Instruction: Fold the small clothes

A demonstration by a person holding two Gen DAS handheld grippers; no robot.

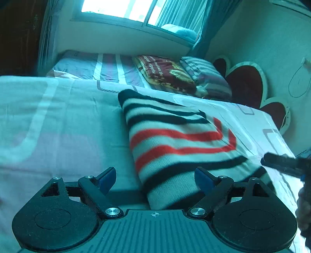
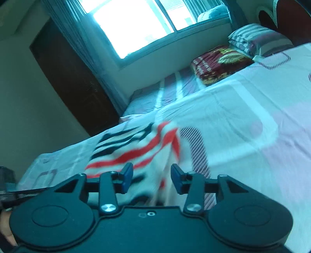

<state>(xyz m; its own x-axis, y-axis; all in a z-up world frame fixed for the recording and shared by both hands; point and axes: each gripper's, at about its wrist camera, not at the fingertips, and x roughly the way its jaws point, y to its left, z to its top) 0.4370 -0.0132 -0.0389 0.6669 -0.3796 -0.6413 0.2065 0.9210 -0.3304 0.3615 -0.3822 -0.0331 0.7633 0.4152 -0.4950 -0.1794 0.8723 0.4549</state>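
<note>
**A:** On the bed (image 1: pixel 48 120), a striped top (image 1: pixel 180 140) lies folded into a rough rectangle, black and red bands on white. No boxes or baskets anywhere I can see, just bedding: a maroon blanket (image 1: pixel 167 72) folded by the pillow (image 1: pixel 206 75) under the window (image 1: pixel 124 9).

**B:** Any writing?

**A:** The blanket has pale lettering along one edge, too blurry to read. Nothing on the top.

**B:** Where's the top relative to the grippers?

**A:** Left gripper (image 1: pixel 155 180) has its jaws spread wide, and the near end of the top sits between and just ahead of the fingers (image 1: pixel 204 180), pads not pressing it. From the right wrist view, the right gripper (image 2: pixel 151 178) is parted to a middling gap with the top (image 2: pixel 136 149) right in front and under the tips, nothing pinched. The right gripper (image 1: pixel 281 163) also pokes in at the edge of the left view, just beside the top's corner.
</note>
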